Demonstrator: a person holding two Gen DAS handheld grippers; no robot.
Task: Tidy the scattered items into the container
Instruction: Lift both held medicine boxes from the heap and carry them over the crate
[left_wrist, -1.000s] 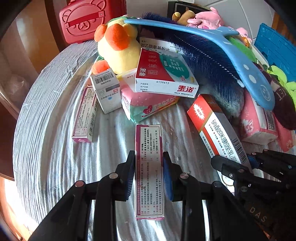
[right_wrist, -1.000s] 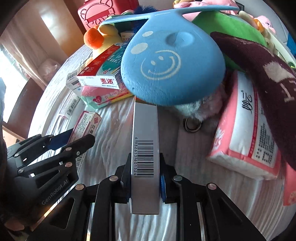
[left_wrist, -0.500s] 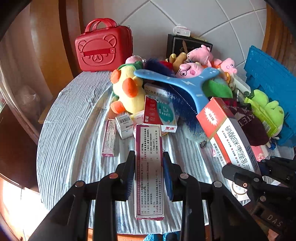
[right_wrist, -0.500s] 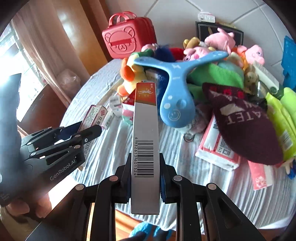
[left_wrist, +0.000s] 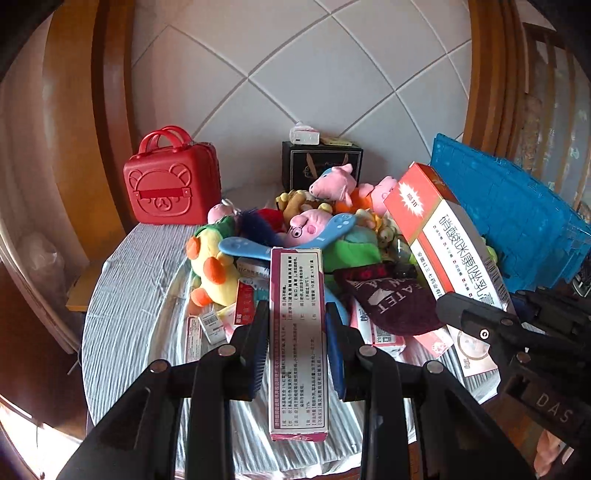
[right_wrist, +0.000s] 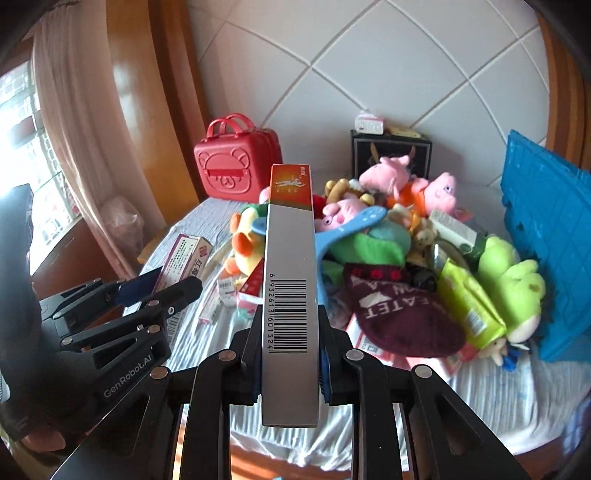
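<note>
High above the table, my left gripper (left_wrist: 297, 325) is shut on a long pink-and-white medicine box (left_wrist: 297, 369). To its right, my right gripper (right_wrist: 290, 328) is shut on a long grey box with a barcode and an orange end (right_wrist: 291, 258). That same box shows its red-and-white face (left_wrist: 443, 247) in the left wrist view. A blue plastic crate (right_wrist: 546, 221) stands tilted at the table's right edge. Plush toys, a blue boomerang (left_wrist: 295, 243), a maroon sock (right_wrist: 399, 317) and small boxes (left_wrist: 210, 325) lie piled in the middle.
A red bear-face case (left_wrist: 170, 188) stands at the back left, a black box (left_wrist: 321, 162) against the tiled wall. The round table (left_wrist: 122, 295) wears a white ribbed cloth, bare on its left side. A curtain and window (right_wrist: 37, 147) are further left.
Both grippers have lifted well up off the table, each carrying its box. The pile has shrunk in view, and the wall and the crate have come into sight.
</note>
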